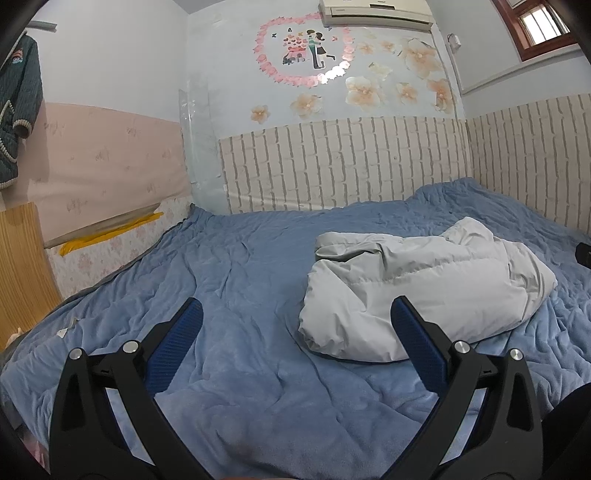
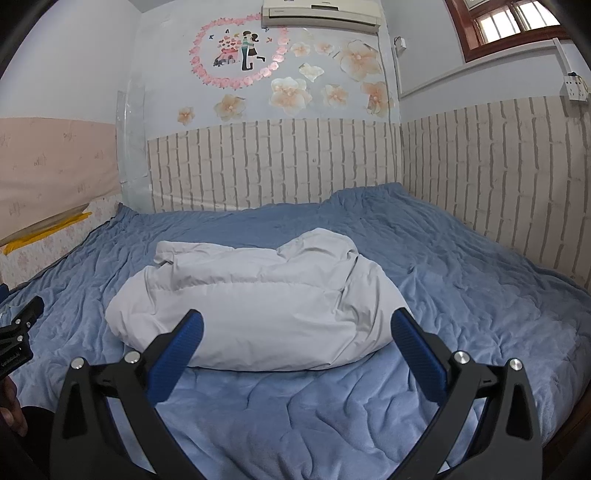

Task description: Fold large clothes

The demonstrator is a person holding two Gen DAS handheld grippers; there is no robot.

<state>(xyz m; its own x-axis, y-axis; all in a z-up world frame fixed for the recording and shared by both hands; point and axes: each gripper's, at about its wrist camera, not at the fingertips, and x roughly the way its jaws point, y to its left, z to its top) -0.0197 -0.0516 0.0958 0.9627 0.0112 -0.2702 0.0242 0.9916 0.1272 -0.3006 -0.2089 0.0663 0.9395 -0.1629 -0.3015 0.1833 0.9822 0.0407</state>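
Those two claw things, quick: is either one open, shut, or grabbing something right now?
Left gripper: open, holding nothing, above the blue bedspread.
Right gripper: open, holding nothing, facing the grey padded jacket.

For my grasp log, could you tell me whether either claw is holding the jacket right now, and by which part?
Nothing is held. The left claw and right claw are both open and empty, short of the light grey puffer jacket lying bundled on the blue blanket.

A blue quilt (image 2: 443, 258) covers the bed. Above it, brick-pattern panels (image 2: 277, 166) line the wall, with a heart-shaped flower sticker (image 2: 236, 48) higher up and an air conditioner (image 2: 321, 14) topmost. A green jacket (image 1: 18, 110) hangs far left.
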